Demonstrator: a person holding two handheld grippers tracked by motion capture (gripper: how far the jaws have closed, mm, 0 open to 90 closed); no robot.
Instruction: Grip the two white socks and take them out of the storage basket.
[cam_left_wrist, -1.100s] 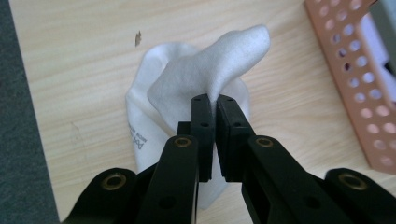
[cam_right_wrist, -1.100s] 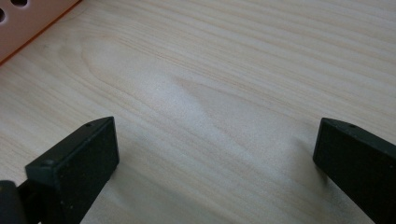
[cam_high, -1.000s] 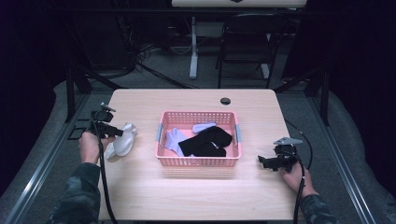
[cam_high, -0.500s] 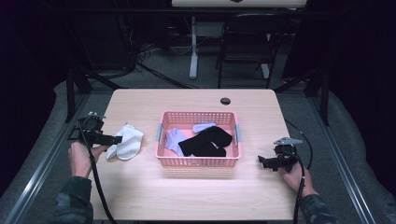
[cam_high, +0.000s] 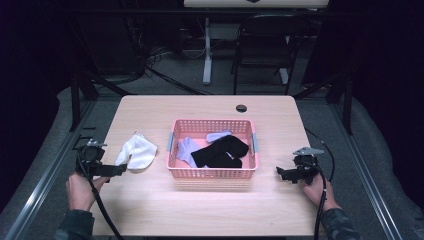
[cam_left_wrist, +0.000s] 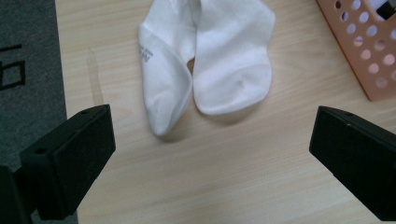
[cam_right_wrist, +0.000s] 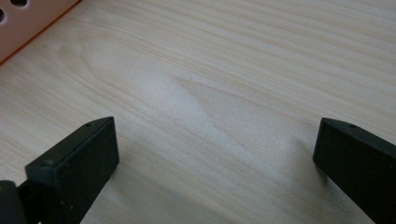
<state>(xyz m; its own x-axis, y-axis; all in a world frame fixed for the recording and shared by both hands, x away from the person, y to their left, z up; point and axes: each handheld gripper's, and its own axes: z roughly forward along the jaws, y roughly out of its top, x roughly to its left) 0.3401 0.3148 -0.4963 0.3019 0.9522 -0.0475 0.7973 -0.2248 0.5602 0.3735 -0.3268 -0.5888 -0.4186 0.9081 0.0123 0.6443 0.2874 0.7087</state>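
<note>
White socks (cam_high: 136, 151) lie flat on the surface (cam_high: 210, 210), left of the pink basket (cam_high: 212, 172). Left tool (cam_high: 121, 170), jaws just spread, nothing between them, sits just beside the socks. Right tool (cam_high: 278, 171), right of the basket, also spread.

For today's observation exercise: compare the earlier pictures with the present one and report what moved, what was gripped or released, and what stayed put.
The left gripper let go of the white socks: its jaws have just been opening, and it drew back toward the table's left edge, leaving them flat on the table beside the pink basket. The right gripper, the basket and the socks in it stayed as they were.
</note>
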